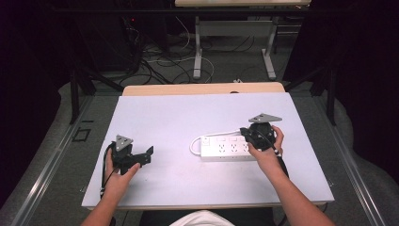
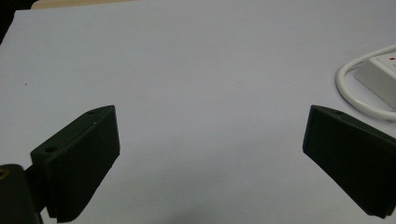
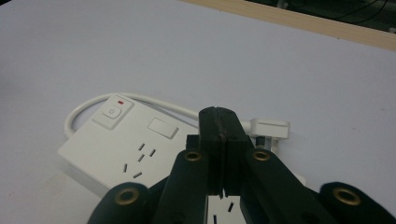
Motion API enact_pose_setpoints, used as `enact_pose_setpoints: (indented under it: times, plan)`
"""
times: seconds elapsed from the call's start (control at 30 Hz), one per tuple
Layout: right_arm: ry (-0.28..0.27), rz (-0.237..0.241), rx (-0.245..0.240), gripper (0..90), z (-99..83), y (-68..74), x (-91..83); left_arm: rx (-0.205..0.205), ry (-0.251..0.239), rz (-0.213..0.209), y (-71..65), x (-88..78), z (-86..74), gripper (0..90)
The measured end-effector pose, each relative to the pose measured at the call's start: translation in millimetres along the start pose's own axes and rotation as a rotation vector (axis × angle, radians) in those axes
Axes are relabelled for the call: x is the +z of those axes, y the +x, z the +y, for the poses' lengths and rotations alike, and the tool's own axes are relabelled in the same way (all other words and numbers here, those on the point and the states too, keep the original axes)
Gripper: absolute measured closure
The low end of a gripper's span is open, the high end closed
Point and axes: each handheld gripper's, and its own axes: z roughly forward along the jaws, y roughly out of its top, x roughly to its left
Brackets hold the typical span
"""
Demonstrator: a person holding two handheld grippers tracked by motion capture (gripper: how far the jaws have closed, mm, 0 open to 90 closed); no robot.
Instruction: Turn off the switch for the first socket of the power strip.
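While the person's left hand [image 1: 118, 175] rests low on the left part of the white desk [image 1: 174, 117], its tongs [image 1: 143, 157] lie nearly level, pointing right toward the power strip, jaws spread wide with only bare desk between them. The right hand [image 1: 268, 153] reaches forward near the right side, its tongs [image 3: 223, 135] pressed together with nothing between them, held over the right end of the white power strip [image 1: 221, 147]. The strip lies at the desk's middle-right, its white cord [image 3: 93, 103] looped around its left end and its plug [image 3: 272, 128] just behind it.
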Motion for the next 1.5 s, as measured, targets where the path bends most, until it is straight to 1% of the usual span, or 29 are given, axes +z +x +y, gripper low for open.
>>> enact_pose_setpoints:
  times: [0.17,0.2,0.23,0.27,0.3,0.37,0.53,0.57,0.7,1.0,1.1,1.13,1.2,1.23,1.27,1.4,1.5]
  plan:
    - [0.018,0.006,-0.001,90.0,2.2,1.8,2.8,-0.003,0.004,-0.005,-0.4,0.2,-0.1,3.8]
    - [0.018,0.007,-0.014,90.0,2.3,1.6,3.9,0.0,0.003,-0.003,-0.1,0.2,0.0,3.8]
    - [0.021,0.007,-0.01,90.0,2.9,2.8,4.9,0.001,0.003,-0.004,0.0,0.3,0.0,3.8]
    - [0.023,0.007,-0.016,90.0,3.2,2.7,5.4,-0.004,0.004,-0.005,-0.3,0.3,-0.1,3.8]
    - [0.03,0.006,-0.013,90.0,3.7,3.6,5.9,0.001,0.003,-0.003,0.2,0.3,0.0,3.8]
    - [0.032,0.004,-0.024,90.0,5.8,5.2,7.8,-0.001,0.003,-0.003,0.2,0.3,-0.1,3.8]
    - [0.045,0.003,-0.033,90.0,8.7,6.5,9.6,-0.003,0.003,-0.003,0.2,0.3,0.0,3.8]
    - [0.047,0.003,-0.042,90.0,10.2,7.1,11.0,-0.003,0.003,-0.003,0.3,0.3,-0.1,3.8]
    - [0.055,0.002,-0.041,90.0,12.3,8.1,13.3,-0.004,0.003,-0.004,0.3,0.4,-0.1,3.8]
    - [0.084,0.017,-0.058,90.0,19.0,9.3,21.2,-0.008,0.005,-0.007,0.1,0.6,-0.2,3.8]
    - [0.103,0.028,-0.057,90.0,22.0,9.3,23.9,-0.007,0.004,-0.006,0.1,0.6,-0.2,3.8]
    - [0.118,0.027,-0.068,90.0,24.3,9.6,25.9,-0.007,0.004,-0.006,0.1,0.6,-0.2,3.9]
    - [0.124,0.033,-0.074,90.0,25.0,9.1,26.9,-0.008,0.004,-0.007,0.1,0.6,-0.1,3.9]
    - [0.134,0.032,-0.07,90.0,25.8,9.7,28.5,-0.008,0.004,-0.006,0.0,0.7,-0.2,3.9]
    - [0.141,0.035,-0.077,90.0,26.4,9.5,30.1,-0.008,0.003,-0.006,0.0,0.8,-0.2,3.9]
    - [0.185,0.037,-0.094,90.0,26.7,9.4,39.5,-0.005,0.004,-0.006,0.2,0.9,-0.1,3.9]
    - [0.2,0.042,-0.095,90.0,26.0,9.2,44.0,-0.005,0.004,-0.005,0.4,1.1,-0.2,3.9]
